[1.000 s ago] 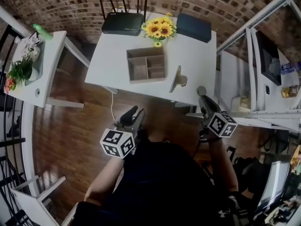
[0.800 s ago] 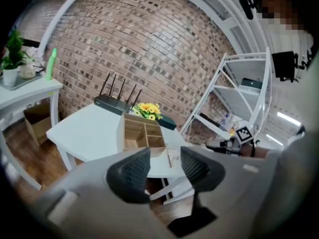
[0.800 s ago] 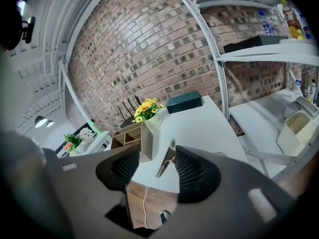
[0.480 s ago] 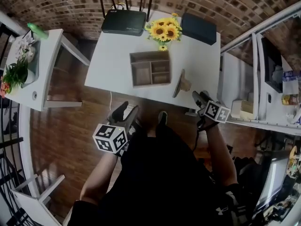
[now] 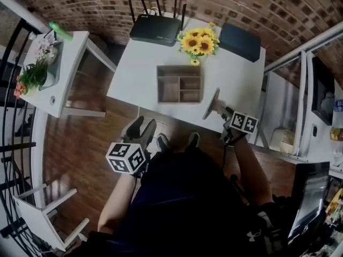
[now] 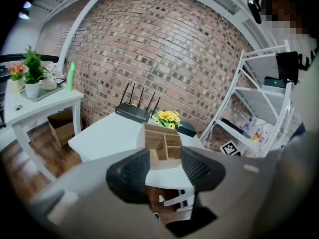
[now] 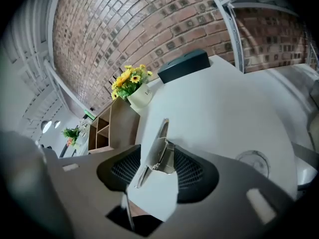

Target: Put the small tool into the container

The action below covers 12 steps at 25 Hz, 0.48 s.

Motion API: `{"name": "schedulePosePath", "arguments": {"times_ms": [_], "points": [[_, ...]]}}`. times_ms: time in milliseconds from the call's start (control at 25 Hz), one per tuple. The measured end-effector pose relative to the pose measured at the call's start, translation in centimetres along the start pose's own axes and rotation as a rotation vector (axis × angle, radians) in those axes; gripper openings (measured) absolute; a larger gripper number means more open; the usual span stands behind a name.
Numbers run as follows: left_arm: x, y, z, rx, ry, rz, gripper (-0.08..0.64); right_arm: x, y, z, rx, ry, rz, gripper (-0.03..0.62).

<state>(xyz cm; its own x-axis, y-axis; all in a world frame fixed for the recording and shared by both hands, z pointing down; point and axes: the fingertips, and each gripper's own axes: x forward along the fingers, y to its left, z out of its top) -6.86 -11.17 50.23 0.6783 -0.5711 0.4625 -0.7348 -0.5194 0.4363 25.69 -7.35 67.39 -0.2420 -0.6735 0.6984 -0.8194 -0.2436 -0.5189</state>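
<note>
nearest, the left gripper point(image 5: 142, 125) hangs wide open and empty, short of the table point(image 5: 238, 71). the right gripper point(image 5: 228, 113) has moved up to the table's edge, its jaws closing around the small tool point(image 5: 211, 104), which hasn't been lifted. the container point(image 5: 179, 83) waits beyond.

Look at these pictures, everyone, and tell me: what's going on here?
A person stands at a white table with a gripper in each hand. The right gripper is at the table's near edge, its jaws closing around the small metal tool, which stands between them on the tabletop. The left gripper is open and empty, short of the table. The wooden container sits further back, and its compartments look empty.
</note>
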Motion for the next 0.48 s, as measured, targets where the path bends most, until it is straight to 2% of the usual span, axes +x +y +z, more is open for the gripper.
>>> {"name": "schedulePosePath", "arguments": {"times_ms": [200,480], "points": [[0.1,0.9,-0.3,-0.038,0.005,0.037,0.198,2.1,-0.2,-0.7,-0.027,0.08,-0.012,0.192],[0.3,1.2,-1.2,-0.088,0.005,0.036,0.198,2.7,-0.1,-0.4,0.016,0.102,0.029,0.081]]}}
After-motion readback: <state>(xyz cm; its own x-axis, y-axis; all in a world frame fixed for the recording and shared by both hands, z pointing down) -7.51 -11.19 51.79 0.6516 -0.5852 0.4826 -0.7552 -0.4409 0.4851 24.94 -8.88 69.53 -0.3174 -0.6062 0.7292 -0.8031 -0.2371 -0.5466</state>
